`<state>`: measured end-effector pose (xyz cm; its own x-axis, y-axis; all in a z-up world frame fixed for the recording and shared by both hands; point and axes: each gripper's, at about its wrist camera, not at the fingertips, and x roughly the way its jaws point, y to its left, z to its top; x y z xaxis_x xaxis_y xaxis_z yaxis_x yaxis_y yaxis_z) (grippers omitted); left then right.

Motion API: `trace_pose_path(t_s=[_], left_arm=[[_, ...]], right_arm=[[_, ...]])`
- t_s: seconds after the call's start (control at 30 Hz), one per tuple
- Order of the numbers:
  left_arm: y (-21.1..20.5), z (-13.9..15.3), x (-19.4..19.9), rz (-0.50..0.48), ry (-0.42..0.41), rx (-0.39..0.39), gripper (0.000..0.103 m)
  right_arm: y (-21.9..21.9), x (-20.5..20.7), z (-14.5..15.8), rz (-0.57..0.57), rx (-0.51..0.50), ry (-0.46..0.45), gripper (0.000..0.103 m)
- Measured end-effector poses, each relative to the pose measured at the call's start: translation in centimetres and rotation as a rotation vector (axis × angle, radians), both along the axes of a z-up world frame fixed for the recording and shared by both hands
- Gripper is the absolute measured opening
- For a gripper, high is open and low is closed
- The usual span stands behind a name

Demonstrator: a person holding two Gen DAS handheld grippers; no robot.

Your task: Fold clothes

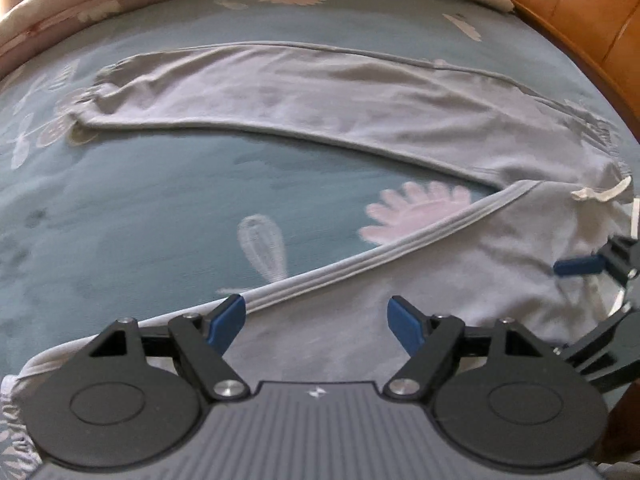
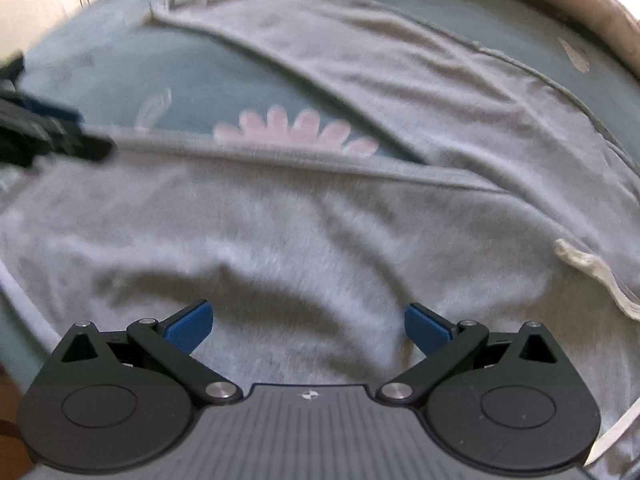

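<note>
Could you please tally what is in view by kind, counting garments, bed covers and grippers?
Grey trousers: 1
Blue flowered sheet: 1
Grippers: 2, left gripper and right gripper, both with jaws open and nothing between them
Total: 4

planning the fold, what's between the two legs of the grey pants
Bare blue bedsheet with a pink flower print between the grey pants legs, in both wrist views.

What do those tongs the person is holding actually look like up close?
Both are alike: the left tongs and right tongs have black hinged linkage arms with silver rivets, two round black discs, a ribbed grey body bearing a small white emblem, and blue fingertips.
</note>
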<state>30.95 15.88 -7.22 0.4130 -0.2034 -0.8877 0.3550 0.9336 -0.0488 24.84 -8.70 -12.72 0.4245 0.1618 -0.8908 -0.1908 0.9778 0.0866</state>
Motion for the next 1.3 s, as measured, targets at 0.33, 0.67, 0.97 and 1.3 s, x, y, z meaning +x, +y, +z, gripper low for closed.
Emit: trace_pose_path(t_s=[0.33,0.67,0.97,1.3], left_arm=[[-10.6,0.8,1.3,-0.173,0.003,-0.019,0.078],[-20.6,0.3,0.7,-0.379,-0.021,0.015,0.072],[-27.7,1.1,0.2,-0.671,-0.160,0.023,0.057],[-25.4,1.1,3.8,-0.559,-0.149,0.048,0.059]], right_arm=[[-11.5,0.8,2.1,-0.196,0.001,-0.053,0.103],[-17.8,-2.2,-1.3,-0.299,0.145,0.111,0.103],[-19.3,-3.3,-0.2,-0.296,0.233,0.046,0.103],[-12.3,-3.3,-1.3,-0.085,0.437,0.151,0.103]])
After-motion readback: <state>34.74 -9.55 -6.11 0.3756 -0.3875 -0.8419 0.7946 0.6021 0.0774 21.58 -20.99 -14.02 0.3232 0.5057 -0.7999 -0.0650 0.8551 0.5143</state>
